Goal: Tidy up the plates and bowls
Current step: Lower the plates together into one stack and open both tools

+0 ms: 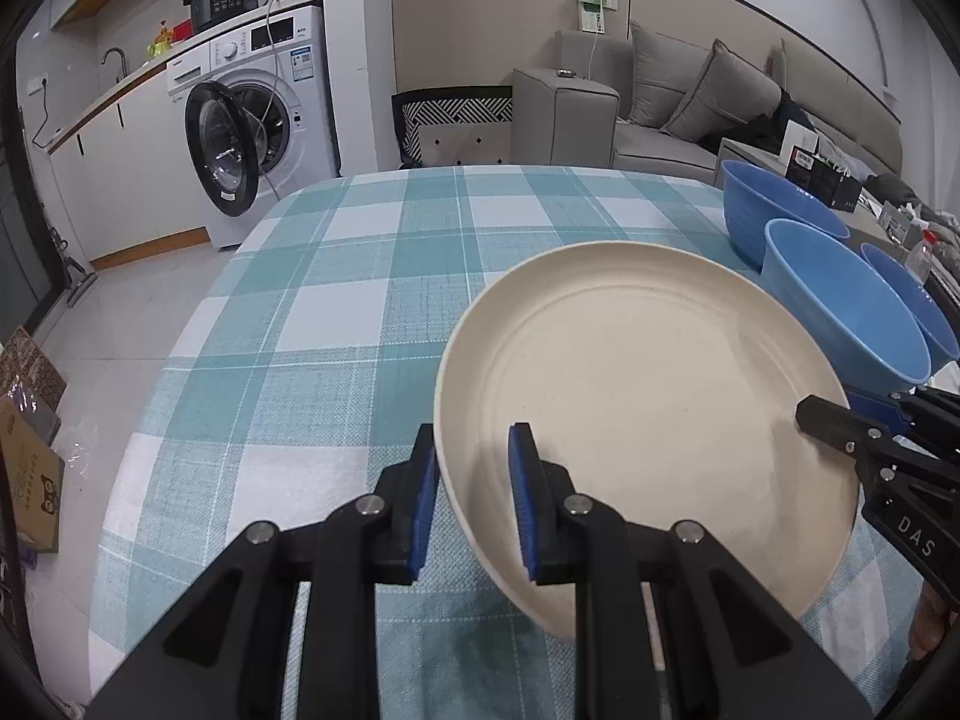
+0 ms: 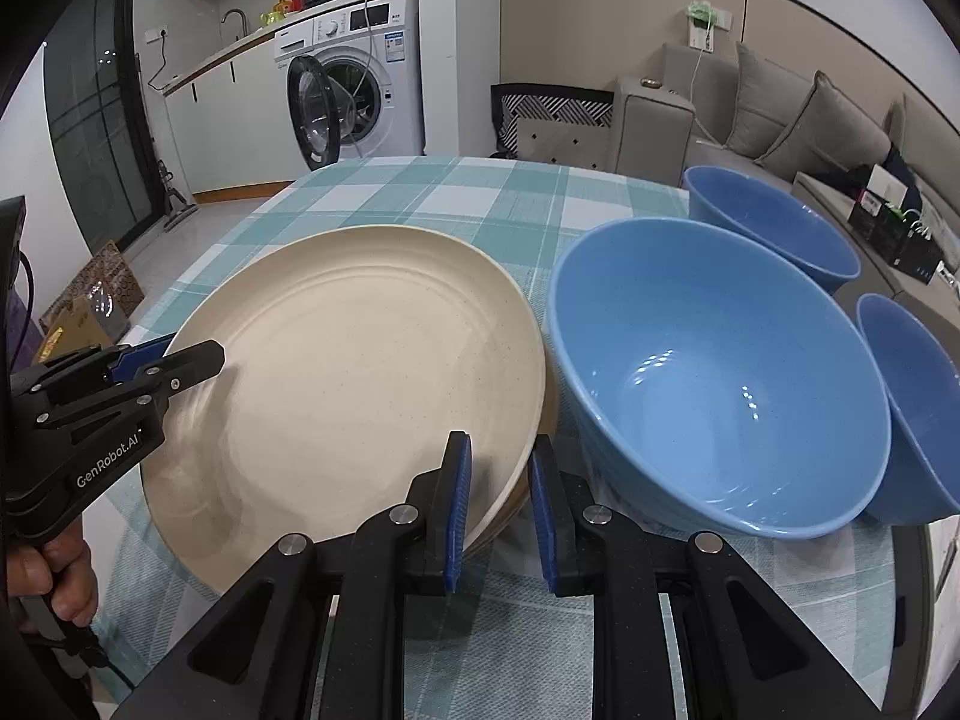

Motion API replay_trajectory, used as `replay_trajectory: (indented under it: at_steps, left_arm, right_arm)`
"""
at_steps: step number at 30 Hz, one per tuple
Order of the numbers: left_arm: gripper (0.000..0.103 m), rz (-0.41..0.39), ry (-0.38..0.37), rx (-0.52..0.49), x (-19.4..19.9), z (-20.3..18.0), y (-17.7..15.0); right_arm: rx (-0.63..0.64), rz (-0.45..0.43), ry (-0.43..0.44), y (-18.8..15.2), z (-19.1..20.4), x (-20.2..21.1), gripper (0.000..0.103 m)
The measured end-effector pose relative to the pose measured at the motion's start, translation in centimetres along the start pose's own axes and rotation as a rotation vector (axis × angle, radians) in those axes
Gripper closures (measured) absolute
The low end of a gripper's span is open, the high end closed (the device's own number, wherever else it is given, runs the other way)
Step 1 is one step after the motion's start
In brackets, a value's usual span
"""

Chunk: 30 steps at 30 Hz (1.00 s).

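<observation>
A cream plate [image 1: 648, 396] lies on top of a stack of cream plates on the checked tablecloth; it also shows in the right wrist view [image 2: 360, 384]. My left gripper [image 1: 474, 456] straddles its left rim, one finger inside and one outside, with a gap at the pads. My right gripper [image 2: 498, 462] straddles its right rim the same way, and it shows in the left wrist view [image 1: 840, 420]. Three blue bowls stand to the right: a large one [image 2: 720, 384], one behind [image 2: 774, 228], one at the far right [image 2: 918, 396].
The table's [image 1: 336, 312] left and far edges drop to a tiled floor. A washing machine [image 1: 264, 114] with its door open stands beyond, a chair and a grey sofa [image 1: 690, 102] behind the table. Cardboard boxes [image 1: 30, 456] lie on the floor at left.
</observation>
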<state>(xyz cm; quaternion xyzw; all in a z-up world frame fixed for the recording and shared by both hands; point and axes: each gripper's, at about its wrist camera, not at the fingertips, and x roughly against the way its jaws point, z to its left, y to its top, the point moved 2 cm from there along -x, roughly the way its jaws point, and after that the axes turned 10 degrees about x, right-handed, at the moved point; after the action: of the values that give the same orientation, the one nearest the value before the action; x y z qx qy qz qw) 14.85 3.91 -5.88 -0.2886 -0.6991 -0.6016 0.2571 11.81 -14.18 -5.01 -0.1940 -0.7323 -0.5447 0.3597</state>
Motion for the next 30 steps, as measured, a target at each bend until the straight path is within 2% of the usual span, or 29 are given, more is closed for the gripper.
replay_trajectory:
  at_steps: [16,30]
  left_arm:
    - [0.083,0.005,0.045,-0.040,-1.9,-0.8,0.1]
    - [0.079,-0.003,0.081,-0.086,-2.4,-1.4,-0.4]
  right_arm:
    - [0.079,-0.031,-0.136,0.1,0.9,-1.2,0.082]
    - [0.091,-0.010,-0.161,-0.4,1.2,-2.2,0.079]
